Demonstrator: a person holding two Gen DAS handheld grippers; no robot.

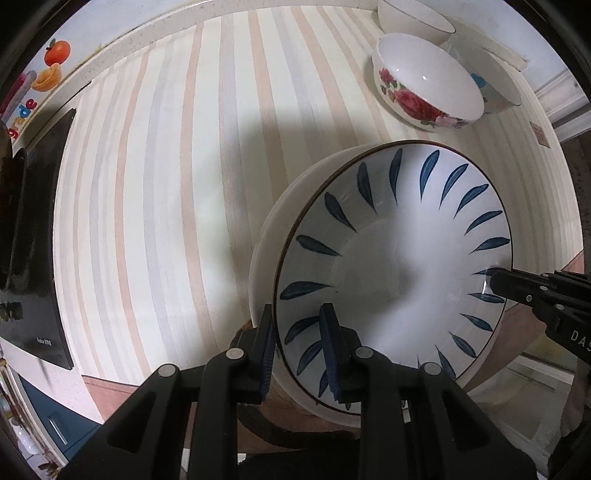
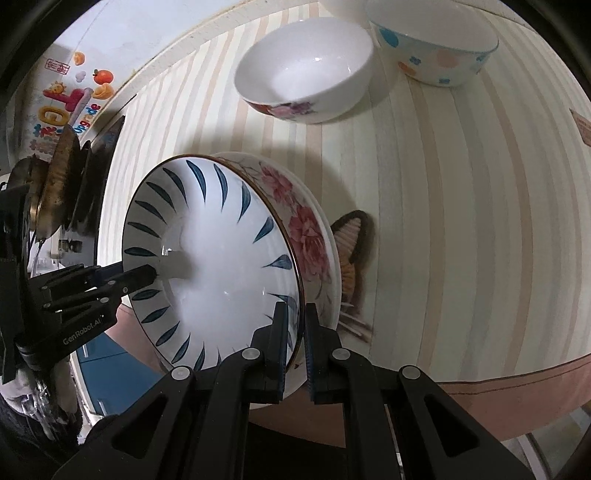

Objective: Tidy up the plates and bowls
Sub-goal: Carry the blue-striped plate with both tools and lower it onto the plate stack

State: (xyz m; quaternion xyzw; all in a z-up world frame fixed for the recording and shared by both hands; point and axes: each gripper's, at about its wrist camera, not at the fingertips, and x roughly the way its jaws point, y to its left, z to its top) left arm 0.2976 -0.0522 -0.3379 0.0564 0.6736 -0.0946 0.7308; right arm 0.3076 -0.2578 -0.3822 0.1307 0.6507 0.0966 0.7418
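Observation:
A white deep plate with blue leaf marks (image 1: 388, 266) (image 2: 221, 258) is held between both grippers by opposite rims. My left gripper (image 1: 297, 332) is shut on its near rim, one finger inside and one outside. My right gripper (image 2: 295, 332) is shut on the opposite rim and shows at the right edge of the left wrist view (image 1: 517, 288). The left gripper (image 2: 140, 277) shows at the left of the right wrist view. Directly under the plate lies a pink-flowered plate (image 2: 310, 236). Whether the two touch I cannot tell.
A rose-patterned bowl (image 1: 424, 81) (image 2: 306, 70), a polka-dot bowl (image 2: 439, 44) and a plain white bowl (image 1: 413, 18) stand at the far side of the striped tablecloth (image 1: 166, 184). A butterfly picture (image 2: 351, 251) lies beside the plates. A black stove (image 1: 33, 221) borders the left.

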